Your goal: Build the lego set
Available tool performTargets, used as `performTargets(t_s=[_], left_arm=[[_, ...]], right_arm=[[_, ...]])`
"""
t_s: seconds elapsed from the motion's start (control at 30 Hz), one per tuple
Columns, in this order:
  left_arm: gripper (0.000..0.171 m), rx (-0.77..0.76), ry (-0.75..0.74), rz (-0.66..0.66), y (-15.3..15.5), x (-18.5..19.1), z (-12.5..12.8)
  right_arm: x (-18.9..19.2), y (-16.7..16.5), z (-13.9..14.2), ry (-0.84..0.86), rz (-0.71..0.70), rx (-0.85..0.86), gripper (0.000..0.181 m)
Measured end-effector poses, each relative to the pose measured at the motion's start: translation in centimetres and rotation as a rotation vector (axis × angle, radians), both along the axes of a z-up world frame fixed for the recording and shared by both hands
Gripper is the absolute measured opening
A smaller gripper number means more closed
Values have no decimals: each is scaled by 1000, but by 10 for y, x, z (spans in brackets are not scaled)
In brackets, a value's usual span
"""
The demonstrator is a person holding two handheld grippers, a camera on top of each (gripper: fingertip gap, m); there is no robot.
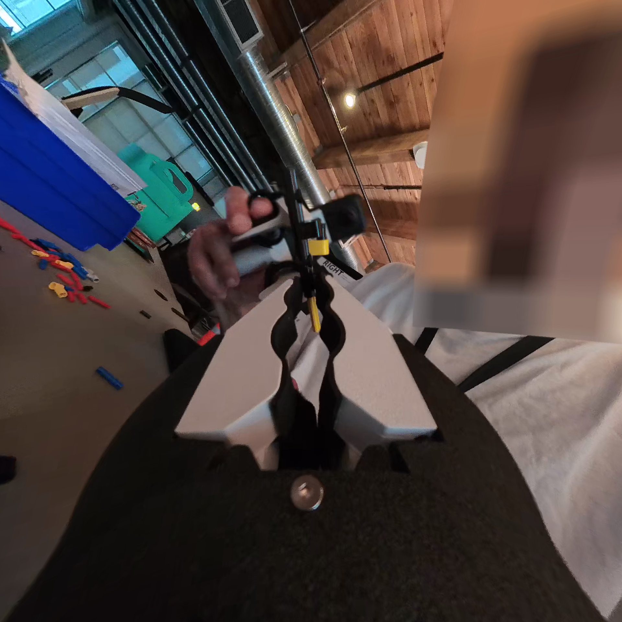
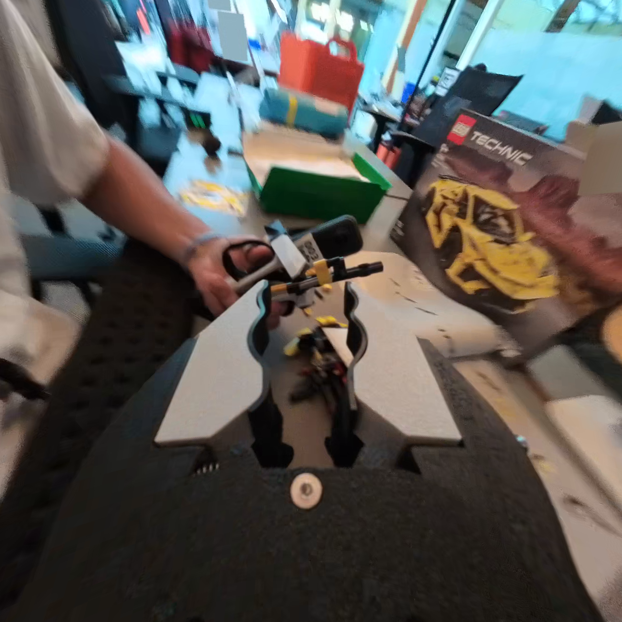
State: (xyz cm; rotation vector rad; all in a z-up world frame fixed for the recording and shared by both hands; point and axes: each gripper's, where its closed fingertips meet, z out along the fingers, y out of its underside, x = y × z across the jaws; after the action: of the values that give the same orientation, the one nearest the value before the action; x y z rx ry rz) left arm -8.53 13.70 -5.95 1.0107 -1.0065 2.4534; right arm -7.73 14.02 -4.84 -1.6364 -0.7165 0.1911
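Left claw pinches a black-and-yellow axle assembly; right claw gapes wide, holding nothing.

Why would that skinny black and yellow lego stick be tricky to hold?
The lego stick looks thin and rounded, so it may twist or slip in the left gripper, which pinches only one end. The yellow clip and black bits seem just pushed on, so a bump might pop them off. It probably weighs very little.
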Motion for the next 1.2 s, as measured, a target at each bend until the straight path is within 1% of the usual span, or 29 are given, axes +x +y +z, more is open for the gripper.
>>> performTargets(t_s=[0.03,0.07,0.1,0.17,0.23,0.33,0.43,0.5,0.67,0.8,0.9,0.97,1.03,1.13,1.2], left_arm=[[4,9,5,1,-1,1,-1],[4,23,10,5,-2,2,-3],[4,37,12,2,-4,2,-4],[4,91,16,25,-7,3,-9],[5,144,2,33,-10,2,-11],[5,165,-11,36,-12,0,-10],[4,167,-5,41,-11,2,-11],[5,178,-7,36,-13,2,-12],[5,219,-8,50,-14,3,-15],[4,280,-12,68,-15,3,-19],[5,270,-14,66,-14,2,-18],[4,258,-11,61,-13,3,-17],[4,254,-8,58,-13,3,-18],[5,244,-5,49,-14,2,-17],[5,229,-3,40,-13,1,-17]], right_arm=[[-2,1,-2,-104,-31,21,39],[-3,2,-3,-170,-53,42,36],[-4,3,-2,-197,-63,50,33],[-5,4,-3,-161,-46,16,30],[-3,4,-2,-64,-25,-23,29],[0,3,-2,41,-2,-59,23],[-2,1,-3,56,16,-69,20],[-1,2,-5,49,14,-70,13],[0,3,-10,60,18,-80,9],[0,3,-15,77,23,-109,9],[1,2,-15,89,30,-117,10],[-1,2,-16,90,44,-127,21],[-3,1,-17,81,64,-136,27],[-6,-2,-19,27,93,-128,34],[-5,-3,-24,-57,89,-123,34]])
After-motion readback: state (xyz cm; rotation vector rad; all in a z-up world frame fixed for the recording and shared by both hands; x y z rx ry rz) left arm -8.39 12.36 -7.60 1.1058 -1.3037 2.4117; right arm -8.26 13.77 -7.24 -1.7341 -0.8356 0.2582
